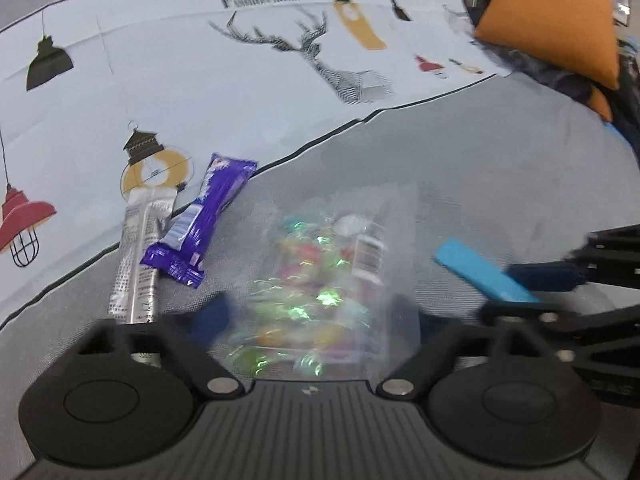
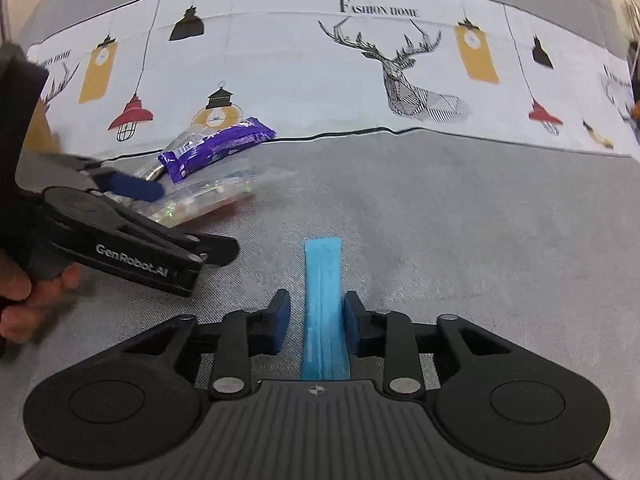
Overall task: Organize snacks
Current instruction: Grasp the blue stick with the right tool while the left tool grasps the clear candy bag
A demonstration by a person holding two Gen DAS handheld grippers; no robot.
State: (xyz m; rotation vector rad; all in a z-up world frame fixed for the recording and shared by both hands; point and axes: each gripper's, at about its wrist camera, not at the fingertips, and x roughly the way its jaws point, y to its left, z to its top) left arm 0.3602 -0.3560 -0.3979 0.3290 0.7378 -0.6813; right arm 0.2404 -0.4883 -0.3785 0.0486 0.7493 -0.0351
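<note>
A clear bag of colourful candies (image 1: 316, 284) lies on the grey cloth between the wide-open jaws of my left gripper (image 1: 320, 320); it also shows in the right wrist view (image 2: 208, 200). A purple snack bar (image 1: 200, 220) and a silver stick pack (image 1: 140, 252) lie left of it. A blue snack stick (image 2: 323, 308) lies between the open jaws of my right gripper (image 2: 316, 326), close to the right finger pad (image 2: 352, 326). The blue stick (image 1: 480, 272) and right gripper fingers (image 1: 544, 276) also show in the left wrist view.
A pale printed cloth band with a deer and lamps (image 2: 400, 72) runs behind the snacks. An orange cushion (image 1: 552, 20) sits at the far right. The left gripper body (image 2: 120, 240) and a hand show at the left of the right wrist view.
</note>
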